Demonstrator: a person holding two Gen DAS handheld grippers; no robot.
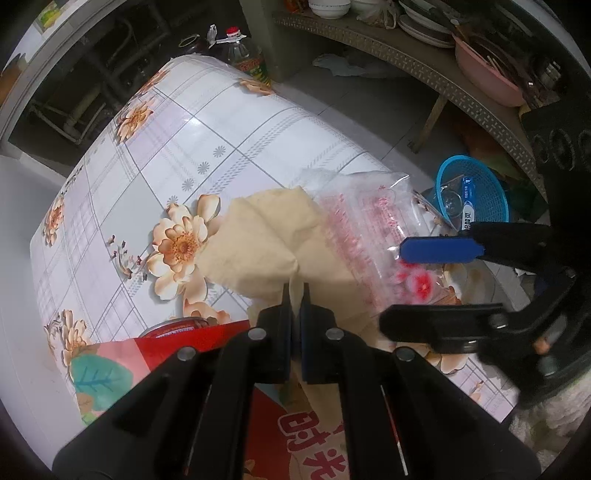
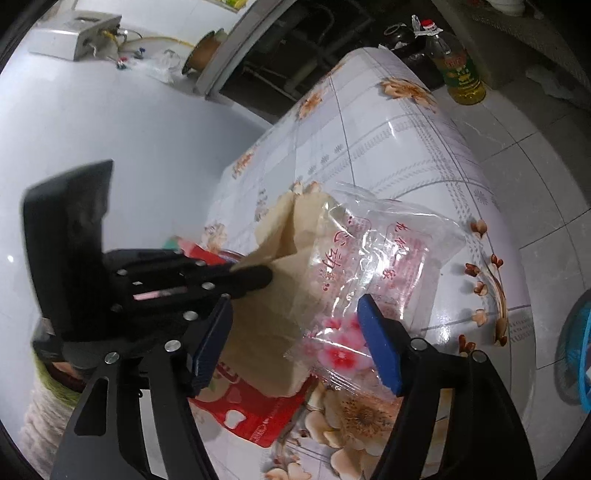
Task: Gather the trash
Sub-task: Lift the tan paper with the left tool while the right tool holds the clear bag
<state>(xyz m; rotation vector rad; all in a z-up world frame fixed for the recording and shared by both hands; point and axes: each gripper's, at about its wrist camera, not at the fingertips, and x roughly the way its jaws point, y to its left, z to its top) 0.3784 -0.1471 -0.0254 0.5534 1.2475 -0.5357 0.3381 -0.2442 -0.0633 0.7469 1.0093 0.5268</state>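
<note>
My left gripper (image 1: 295, 291) is shut on a crumpled beige paper (image 1: 266, 236), pinching one fold and holding it just above the flowered tablecloth (image 1: 207, 133). A clear plastic bag (image 1: 365, 229) with red print lies against the paper, partly over it. In the right wrist view the bag (image 2: 391, 251) and the paper (image 2: 266, 325) sit between the blue pads of my right gripper (image 2: 295, 343), which stands open and does not squeeze them. The left gripper (image 2: 258, 277) reaches in from the left. The right gripper (image 1: 424, 288) shows at the right of the left wrist view.
A red printed packet (image 1: 207, 343) and a red can (image 1: 177, 328) lie under my left gripper. A blue basket (image 1: 476, 188) holding small items stands on the floor beyond the table edge. An oil bottle (image 1: 247, 55) stands behind the far corner. A shelf of dishes (image 1: 424, 26) runs along the back.
</note>
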